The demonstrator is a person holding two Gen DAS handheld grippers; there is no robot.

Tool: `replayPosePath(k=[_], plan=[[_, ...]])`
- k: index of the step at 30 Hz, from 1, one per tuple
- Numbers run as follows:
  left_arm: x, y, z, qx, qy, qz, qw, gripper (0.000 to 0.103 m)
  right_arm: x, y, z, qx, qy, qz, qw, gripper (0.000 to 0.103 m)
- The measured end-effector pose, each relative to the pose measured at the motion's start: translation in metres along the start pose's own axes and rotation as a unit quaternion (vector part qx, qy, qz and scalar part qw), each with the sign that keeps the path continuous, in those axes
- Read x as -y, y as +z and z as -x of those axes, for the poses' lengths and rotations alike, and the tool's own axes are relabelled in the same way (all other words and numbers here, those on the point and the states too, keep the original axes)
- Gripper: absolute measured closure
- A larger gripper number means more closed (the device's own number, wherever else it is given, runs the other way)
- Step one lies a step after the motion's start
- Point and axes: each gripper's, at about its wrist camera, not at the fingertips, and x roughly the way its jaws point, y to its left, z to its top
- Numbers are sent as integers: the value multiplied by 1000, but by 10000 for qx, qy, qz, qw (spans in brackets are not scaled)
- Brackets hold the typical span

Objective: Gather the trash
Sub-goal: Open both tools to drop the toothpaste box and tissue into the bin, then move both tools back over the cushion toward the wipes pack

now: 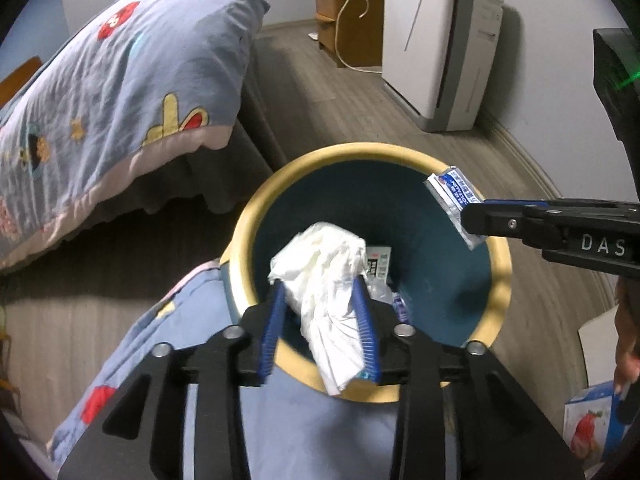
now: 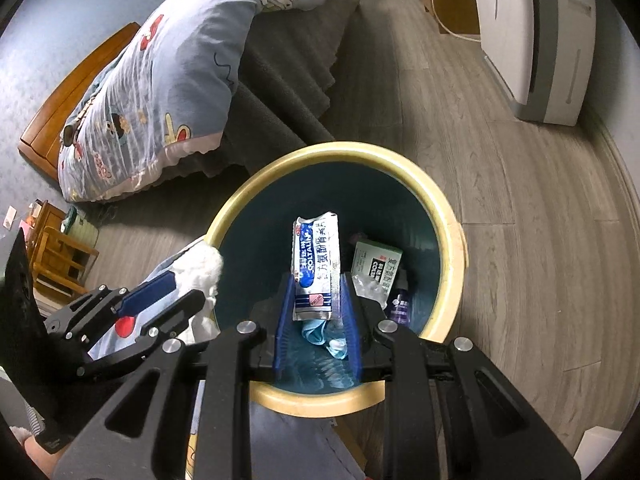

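The right tool [image 2: 316,316] pinches a sachet [image 2: 316,264] over the yellow-rimmed bin [image 2: 444,216]; a box [image 2: 378,266] lies inside.

Tongs arm, left wrist view: the right tongs [image 1: 466,222] carry white raised letters "DAS" on their black arm; anything further is cut off by the picture's edge.
Sachet [image 2: 316,264]: white and blue, printed "COLTALIN" in a blue band, "OTC" in a small red mark at its top corner, and a column of large blue Chinese characters.
Sachet, left wrist view: the same sachet [image 1: 456,204] shows blue print, too small to read.
Box in bin [image 2: 378,268]: white and green with bold black characters, blurred, not readable.
Purple bottle [image 2: 400,304]: white label print, too small to read.
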Motion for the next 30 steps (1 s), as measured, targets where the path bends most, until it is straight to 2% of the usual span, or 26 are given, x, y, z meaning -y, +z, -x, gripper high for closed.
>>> replayPosePath(k=[1, 9, 15, 20, 21, 23, 25, 28, 30], plan=[[-1, -1, -1, -1, 31, 7, 10000, 53, 0, -1, -1, -3, -15, -1, 10000, 80], [-18, -9, 21, 74, 78, 207, 9997, 52, -4, 0, -6, -44, -16, -18, 10000, 79], [-34, -24, 61, 222, 132, 405, 9988, 52, -21, 4, 4, 70, -16, 204, 9998, 79], [-51, -47, 106, 292, 287, 616, 9973, 51, -52, -4, 25, 235, -59, 636, 9977, 79], [-53, -51, 112, 296, 308, 656, 9969, 50, -60, -8, 29, 251, -46, 722, 9971, 71], [-61, -65, 135, 378, 369, 798, 9954, 46, -75, -14, 38, 286, -25, 869, 9958, 64], [-71, -81, 158, 491, 424, 947, 9934, 41, -91, -20, 46, 306, 45, 1009, 9944, 63], [-83, -108, 190, 619, 607, 1087, 9903, 40, -118, -37, 60, 331, 248, 1177, 9922, 54], [-90, -128, 211, 690, 688, 1172, 9883, 40, -136, -52, 66, 282, 371, 1284, 9906, 53]])
